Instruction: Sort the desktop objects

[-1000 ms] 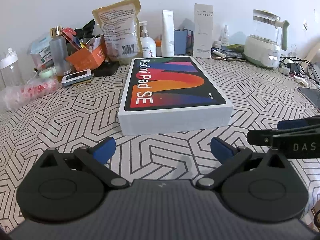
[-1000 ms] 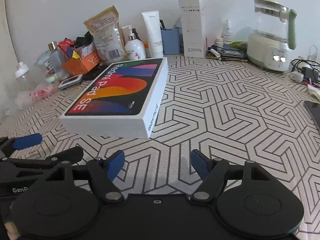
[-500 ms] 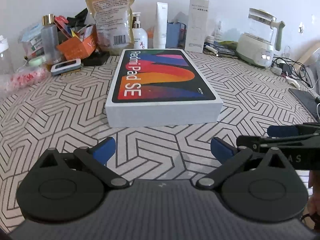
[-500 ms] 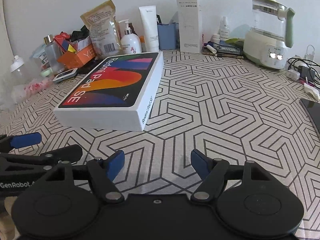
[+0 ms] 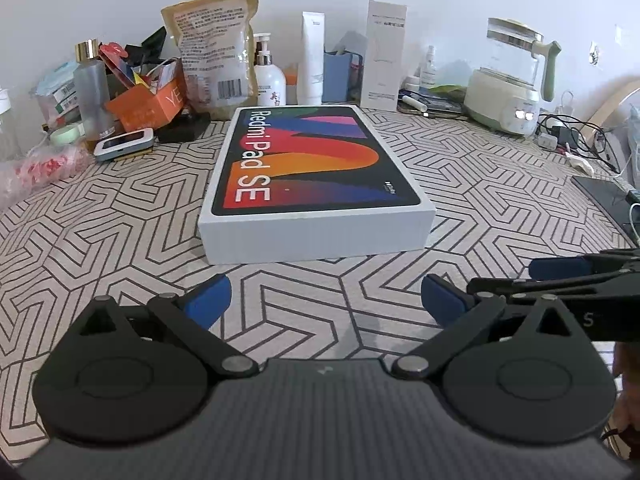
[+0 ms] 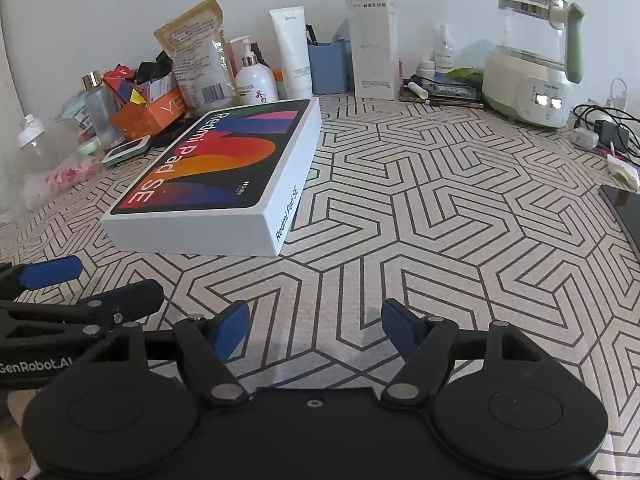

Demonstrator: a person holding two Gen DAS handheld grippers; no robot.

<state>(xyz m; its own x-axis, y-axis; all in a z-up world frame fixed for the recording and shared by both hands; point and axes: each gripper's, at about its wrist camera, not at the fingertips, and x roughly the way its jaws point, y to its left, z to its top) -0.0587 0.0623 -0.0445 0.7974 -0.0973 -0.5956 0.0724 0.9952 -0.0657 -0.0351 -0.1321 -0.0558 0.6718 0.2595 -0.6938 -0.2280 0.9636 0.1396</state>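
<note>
A white Redmi Pad SE box (image 5: pixel 316 184) with a colourful lid lies flat on the patterned tablecloth (image 5: pixel 100 232). It also shows in the right wrist view (image 6: pixel 216 184), to the left. My left gripper (image 5: pixel 326 300) is open and empty, hovering in front of the box's near edge. My right gripper (image 6: pixel 316 326) is open and empty, to the right of the box. Each gripper's blue fingertips show at the edge of the other's view.
Along the back wall stand a tan pouch (image 5: pixel 216 52), a pump bottle (image 5: pixel 270 80), a white tube (image 5: pixel 312 60), a tall white carton (image 5: pixel 384 56), an orange box (image 5: pixel 148 104) and a kettle (image 5: pixel 512 80). Cables (image 5: pixel 572 136) and a dark slab (image 5: pixel 604 196) lie at right.
Both grippers have drawn back and risen a little, so the box looks smaller and farther. Both stayed open.
</note>
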